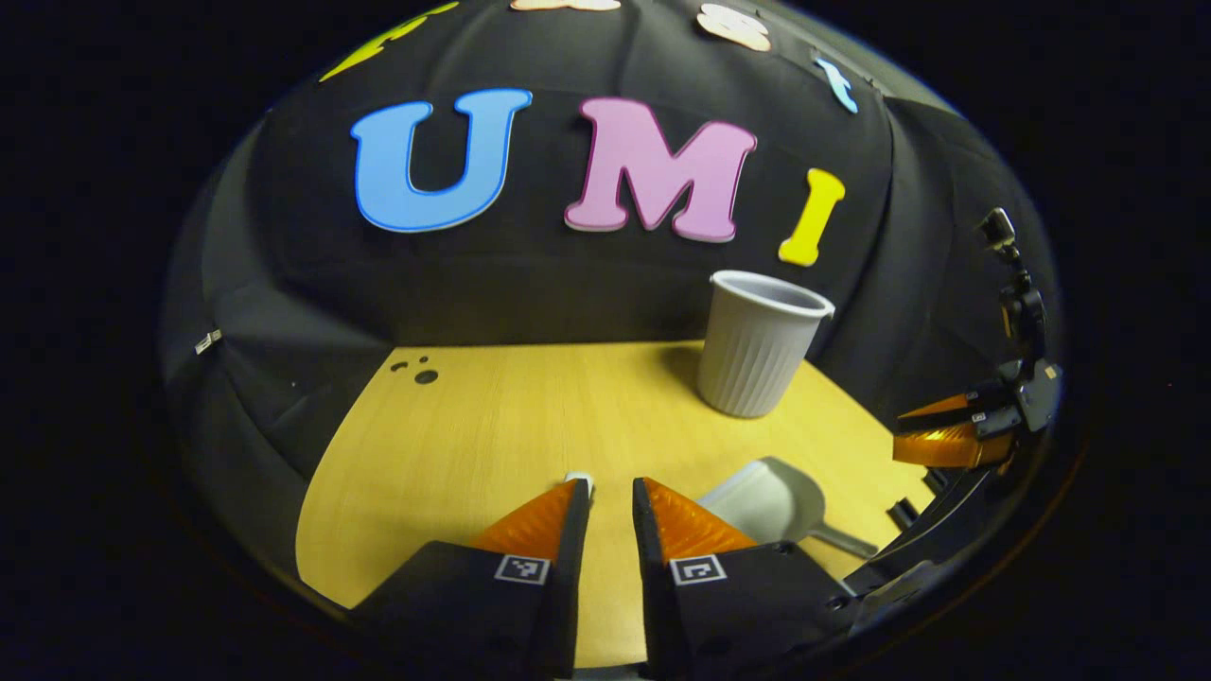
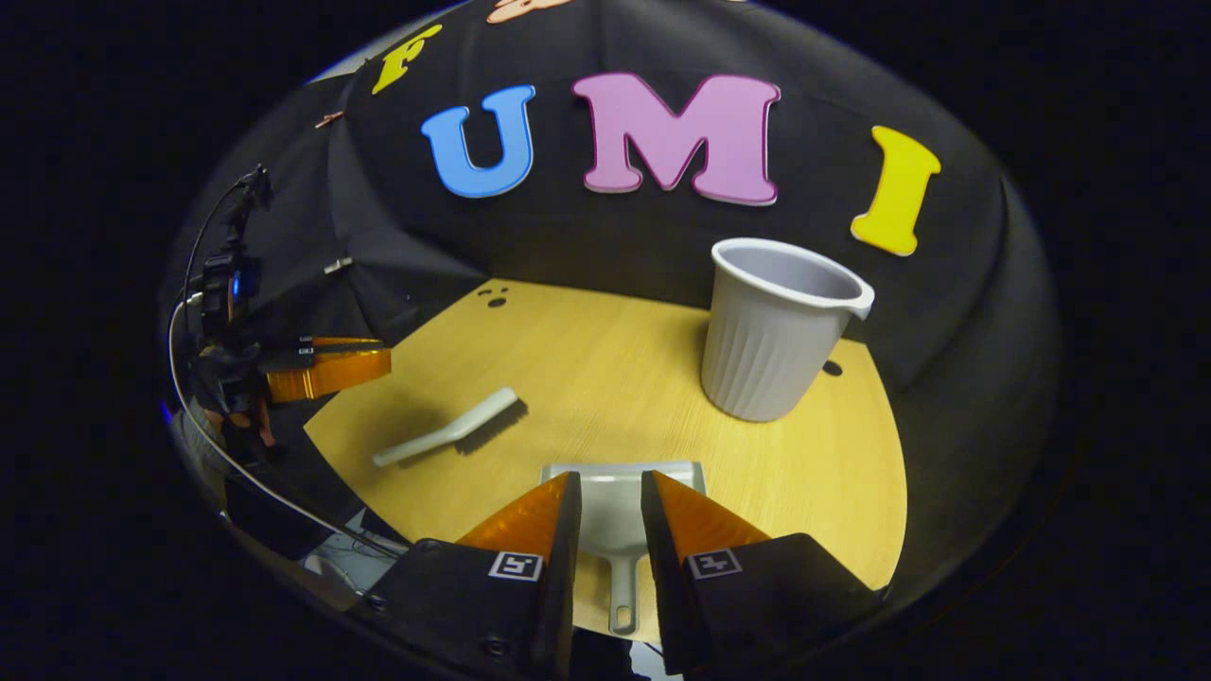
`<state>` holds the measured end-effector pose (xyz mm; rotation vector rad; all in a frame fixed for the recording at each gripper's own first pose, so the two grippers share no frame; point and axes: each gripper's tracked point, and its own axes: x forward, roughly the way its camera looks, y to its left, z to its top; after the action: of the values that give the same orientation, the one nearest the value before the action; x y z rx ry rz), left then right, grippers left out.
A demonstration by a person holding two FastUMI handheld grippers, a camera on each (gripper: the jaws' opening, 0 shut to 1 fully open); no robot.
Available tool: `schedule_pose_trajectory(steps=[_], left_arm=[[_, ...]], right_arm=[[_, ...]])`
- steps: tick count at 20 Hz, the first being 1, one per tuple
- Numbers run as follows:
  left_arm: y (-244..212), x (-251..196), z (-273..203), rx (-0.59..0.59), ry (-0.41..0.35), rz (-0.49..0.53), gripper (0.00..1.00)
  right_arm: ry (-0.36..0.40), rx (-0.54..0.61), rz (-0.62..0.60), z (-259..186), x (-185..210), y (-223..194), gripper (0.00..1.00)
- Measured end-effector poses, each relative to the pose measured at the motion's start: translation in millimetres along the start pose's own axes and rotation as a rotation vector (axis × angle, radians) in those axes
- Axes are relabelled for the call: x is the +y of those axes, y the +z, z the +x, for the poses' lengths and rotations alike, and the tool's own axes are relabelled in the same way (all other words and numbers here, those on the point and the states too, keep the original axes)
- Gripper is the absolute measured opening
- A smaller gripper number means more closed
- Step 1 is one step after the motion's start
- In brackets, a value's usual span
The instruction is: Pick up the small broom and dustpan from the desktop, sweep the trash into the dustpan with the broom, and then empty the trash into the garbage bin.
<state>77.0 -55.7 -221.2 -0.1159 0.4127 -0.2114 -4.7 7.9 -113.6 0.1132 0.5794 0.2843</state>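
The right gripper is hovering just above the dustpan, its fingers standing a narrow gap apart and holding nothing. In the right gripper view the dustpan is lying flat on the counter, its handle pointing back toward the camera and running between the two fingers, its open mouth facing the ribbed grey garbage bin, which is standing upright near the far right edge. The long axis of the handle is lining up with the gripper's own reach, so a short drop looks enough to take it.

The small broom is lying on its side well to the left of the dustpan, handle aimed at the counter's left edge, nearer the left gripper. That gripper is also standing narrowly parted and empty, low over the counter; in its own view the dustpan is lying just to its right. Bare wood is lying open between broom, dustpan and bin. No trash is discernible on it.
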Motion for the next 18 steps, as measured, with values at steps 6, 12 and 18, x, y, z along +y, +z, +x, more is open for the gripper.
schedule_pose_trajectory(steps=[6,12,18], left_arm=[[32,-11,-17,-0.142,0.059,-0.005,0.26],[29,-38,-29,-0.143,0.149,0.028,0.29],[25,-57,-37,-0.147,0.261,0.019,0.29]], right_arm=[[0.038,-0.157,-0.079,-9,2,32,0.37],[0.178,-0.19,-0.18,-1,8,41,0.4],[0.299,-0.19,-0.221,1,10,34,0.38]])
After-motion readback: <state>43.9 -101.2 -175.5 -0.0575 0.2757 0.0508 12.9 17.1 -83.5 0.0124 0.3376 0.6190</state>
